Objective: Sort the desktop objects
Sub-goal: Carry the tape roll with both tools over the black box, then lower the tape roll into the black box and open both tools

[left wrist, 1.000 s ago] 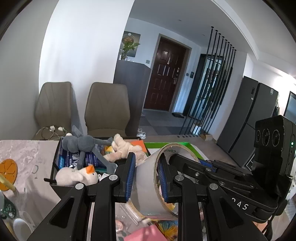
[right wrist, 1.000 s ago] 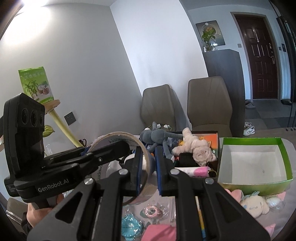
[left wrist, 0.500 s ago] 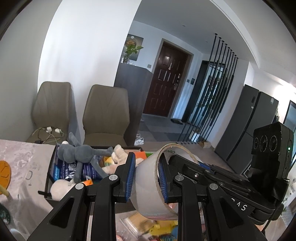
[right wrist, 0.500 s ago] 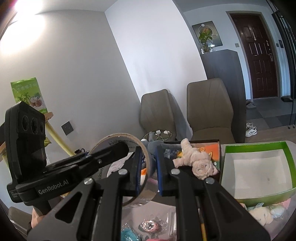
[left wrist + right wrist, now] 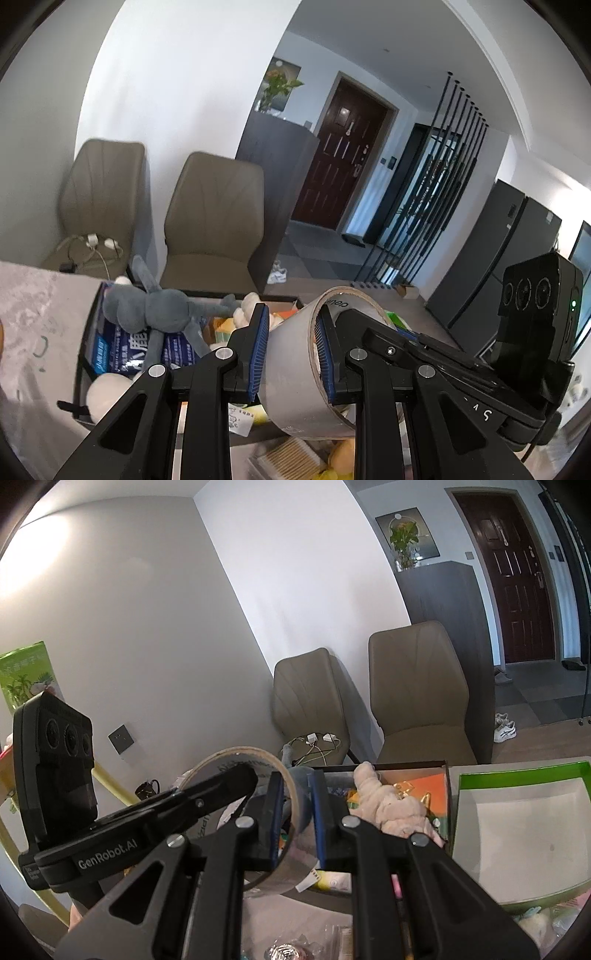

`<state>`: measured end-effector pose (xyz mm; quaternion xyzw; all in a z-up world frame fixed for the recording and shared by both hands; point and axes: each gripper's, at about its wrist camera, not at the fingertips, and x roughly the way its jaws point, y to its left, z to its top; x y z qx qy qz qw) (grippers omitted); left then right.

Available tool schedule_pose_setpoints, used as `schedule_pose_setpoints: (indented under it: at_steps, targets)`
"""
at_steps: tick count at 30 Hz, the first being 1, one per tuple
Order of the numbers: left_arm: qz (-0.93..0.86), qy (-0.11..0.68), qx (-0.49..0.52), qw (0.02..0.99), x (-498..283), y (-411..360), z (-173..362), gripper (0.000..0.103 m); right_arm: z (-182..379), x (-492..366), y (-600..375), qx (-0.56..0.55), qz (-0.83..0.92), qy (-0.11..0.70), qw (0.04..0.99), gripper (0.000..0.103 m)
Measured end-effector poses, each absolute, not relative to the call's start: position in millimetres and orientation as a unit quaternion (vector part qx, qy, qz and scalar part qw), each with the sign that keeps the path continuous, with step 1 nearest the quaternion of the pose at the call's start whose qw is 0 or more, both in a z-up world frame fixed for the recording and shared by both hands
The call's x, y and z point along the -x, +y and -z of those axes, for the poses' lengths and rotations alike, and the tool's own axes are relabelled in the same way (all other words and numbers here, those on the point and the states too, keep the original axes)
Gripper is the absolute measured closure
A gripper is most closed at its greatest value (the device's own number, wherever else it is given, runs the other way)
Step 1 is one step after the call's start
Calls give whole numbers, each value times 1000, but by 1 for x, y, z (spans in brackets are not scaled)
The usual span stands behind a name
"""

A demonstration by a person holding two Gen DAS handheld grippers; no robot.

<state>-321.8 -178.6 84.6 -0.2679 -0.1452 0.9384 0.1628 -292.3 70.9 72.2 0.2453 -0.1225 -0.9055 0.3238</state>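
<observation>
Two beige chairs (image 5: 210, 221) stand behind the table (image 5: 37, 332), against a white wall; a dark door (image 5: 340, 162) lies beyond. The left gripper (image 5: 290, 354) pinches the wall of a tape roll (image 5: 295, 380), one pad outside, one inside the ring. The right gripper (image 5: 297, 812) pinches the same roll's rim (image 5: 291, 794) from the opposite side. The roll hangs above a dark box (image 5: 406, 766) holding a grey plush (image 5: 151, 306) and a pink plush (image 5: 391, 808). A green tray (image 5: 517, 775) sits just beside the box.
</observation>
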Motion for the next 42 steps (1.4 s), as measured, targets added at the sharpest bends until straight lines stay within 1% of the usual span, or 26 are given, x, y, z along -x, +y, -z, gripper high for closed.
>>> schedule_pose_setpoints:
  at_steps: [9,22,42]
  targets:
    - [-923,-165,306,163,351,-180,-57,79,-46,318,62,-269,906,-116,307,88]
    - [-906,-188,348,152,371,-189,-24,79,-10,342,47,-304,901,-105,293,88]
    - [-891,-201,384,138,387,-194,7,79,22,360,31,-331,899,-86,272,87]
